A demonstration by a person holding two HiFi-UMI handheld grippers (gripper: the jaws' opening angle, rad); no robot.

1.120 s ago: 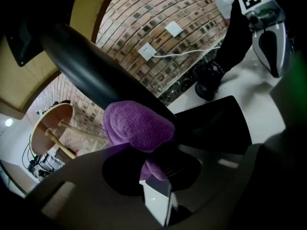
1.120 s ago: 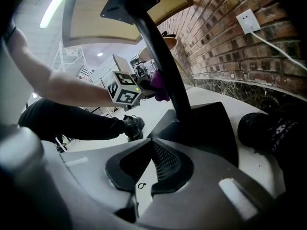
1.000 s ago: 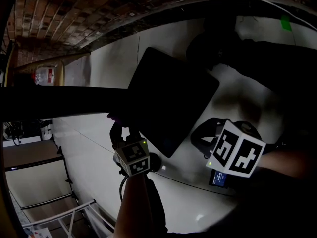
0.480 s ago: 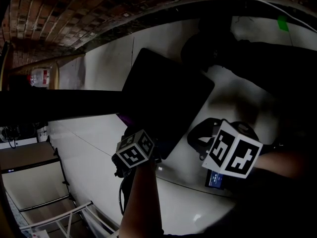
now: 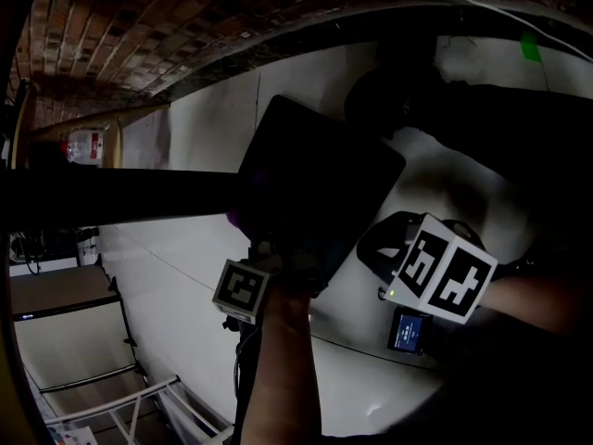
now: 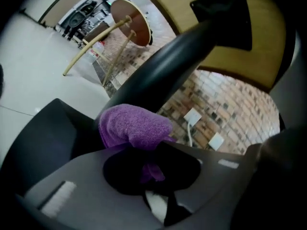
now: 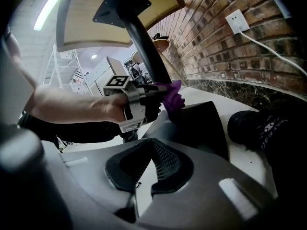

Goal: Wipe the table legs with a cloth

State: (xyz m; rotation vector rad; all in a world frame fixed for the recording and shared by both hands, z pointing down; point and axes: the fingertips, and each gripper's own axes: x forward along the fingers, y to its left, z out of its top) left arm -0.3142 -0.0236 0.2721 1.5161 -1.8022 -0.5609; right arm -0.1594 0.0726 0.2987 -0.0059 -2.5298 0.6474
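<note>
A black table leg [image 6: 168, 61] slants up from a square black base plate [image 6: 43, 133] to the wooden tabletop's underside [image 6: 225, 42]. My left gripper [image 6: 151, 169] is shut on a purple cloth [image 6: 134, 126], and the cloth's bunched end presses against the leg just above the base. The right gripper view shows the same contact: cloth [image 7: 172, 94] on the leg [image 7: 144, 42], above the base plate [image 7: 201, 123]. In the head view my left gripper [image 5: 264, 248] reaches to the plate's edge [image 5: 324, 184]. My right gripper [image 7: 144, 169] hovers over the floor beside the base, shut, with nothing in it.
A brick wall with a socket and white cable [image 7: 236, 19] runs behind the base. A black shoe [image 7: 259, 123] rests on the floor at the right. A water bottle [image 5: 88, 145] and a white stepladder [image 5: 139, 401] stand at the left.
My left gripper has turned and pushed forward toward the leg's foot, its marker cube rolling over. The right gripper has stayed nearly in place.
</note>
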